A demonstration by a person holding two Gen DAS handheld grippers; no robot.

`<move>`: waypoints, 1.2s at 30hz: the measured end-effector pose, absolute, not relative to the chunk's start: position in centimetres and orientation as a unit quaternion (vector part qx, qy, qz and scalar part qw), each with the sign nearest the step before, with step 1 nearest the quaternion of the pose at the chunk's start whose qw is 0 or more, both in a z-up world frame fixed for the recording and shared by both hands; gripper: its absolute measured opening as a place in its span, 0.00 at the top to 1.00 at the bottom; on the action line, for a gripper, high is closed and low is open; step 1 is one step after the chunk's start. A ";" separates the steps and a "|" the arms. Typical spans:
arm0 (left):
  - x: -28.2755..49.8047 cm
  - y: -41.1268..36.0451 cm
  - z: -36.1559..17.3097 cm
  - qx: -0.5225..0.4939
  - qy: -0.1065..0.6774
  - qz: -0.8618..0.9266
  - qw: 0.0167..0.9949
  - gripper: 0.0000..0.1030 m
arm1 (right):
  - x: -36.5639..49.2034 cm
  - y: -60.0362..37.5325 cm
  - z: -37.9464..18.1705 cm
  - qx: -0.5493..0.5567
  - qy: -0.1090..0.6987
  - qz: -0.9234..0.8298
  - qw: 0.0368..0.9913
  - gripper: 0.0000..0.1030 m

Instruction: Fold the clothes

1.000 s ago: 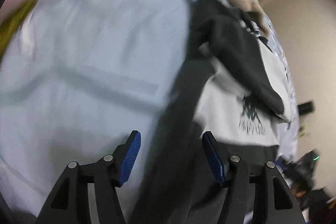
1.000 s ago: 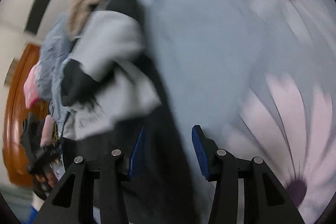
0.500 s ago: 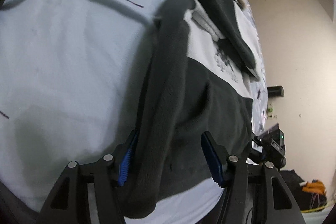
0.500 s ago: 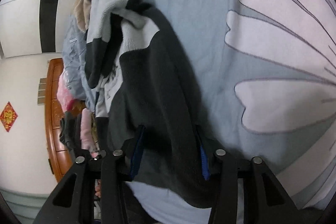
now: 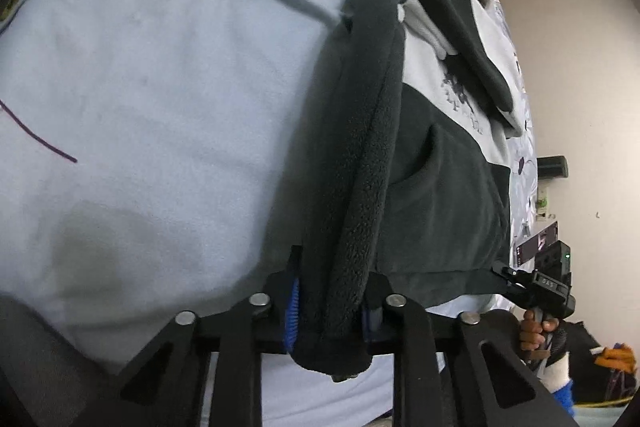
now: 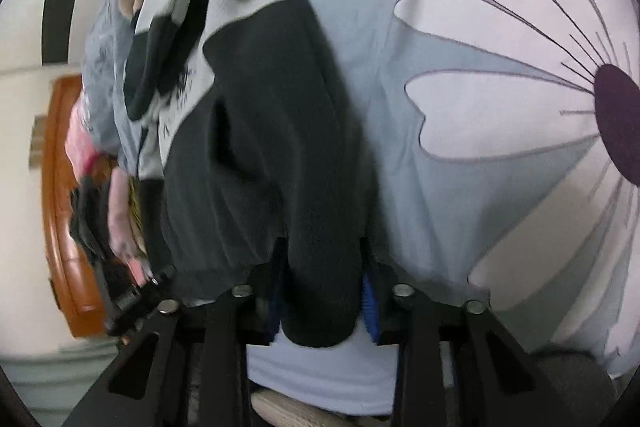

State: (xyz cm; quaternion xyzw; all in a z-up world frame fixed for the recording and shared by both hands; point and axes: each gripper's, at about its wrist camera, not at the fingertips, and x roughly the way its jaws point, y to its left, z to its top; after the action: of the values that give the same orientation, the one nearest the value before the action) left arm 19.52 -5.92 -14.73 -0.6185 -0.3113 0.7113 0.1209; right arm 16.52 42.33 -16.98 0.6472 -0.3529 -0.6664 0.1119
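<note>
We are holding a dark grey and pale grey fleece jacket (image 5: 436,187) at its near hem with both grippers. Our left gripper (image 5: 330,307) is clamped on a thick rolled edge of the dark fleece, which is bulging out between the blue pads (image 5: 292,307) and hanging a little past them toward us. From there the jacket is stretching away and to the right, its dark lower panel lying near us and its pale chest panel with a small dark print lying farther off. A dark sleeve (image 5: 452,27) is draped across that pale panel.

Our right gripper (image 6: 322,301) is pinching the opposite corner of the same hem, the dark fleece (image 6: 260,147) filling the gap between its fingers. In this view the jacket is running away and to the left.

The jacket is lying on a pale blue bedsheet (image 5: 160,87) printed with a large white daisy (image 6: 520,67). More clothes (image 6: 100,27) are piled at the far end. In the left wrist view, a hand (image 5: 536,331) is gripping the other tool's handle at the right.
</note>
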 end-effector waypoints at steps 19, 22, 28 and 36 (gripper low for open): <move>15.7 -7.8 -7.4 -0.573 -0.282 0.758 0.135 0.88 | 13.0 43.3 -10.4 0.573 -0.347 -0.730 0.137 0.90; 15.0 -7.2 -8.9 -0.594 -0.252 0.754 0.120 0.87 | 12.1 42.9 -11.9 0.605 -0.313 -0.722 0.120 0.90; 14.4 -6.1 -13.1 -0.642 -0.209 0.733 0.084 0.86 | 10.7 42.3 -14.8 0.642 -0.304 -0.700 0.078 0.90; 17.8 -7.8 -14.6 -0.656 -0.253 0.707 0.070 0.85 | 13.9 43.3 -16.9 0.663 -0.306 -0.682 0.043 0.89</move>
State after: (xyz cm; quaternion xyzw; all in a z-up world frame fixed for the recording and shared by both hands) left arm 17.80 -7.81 -14.65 -0.6561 -0.2533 0.7074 0.0702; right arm 13.89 43.28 -16.95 0.6626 -0.3058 -0.6823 0.0433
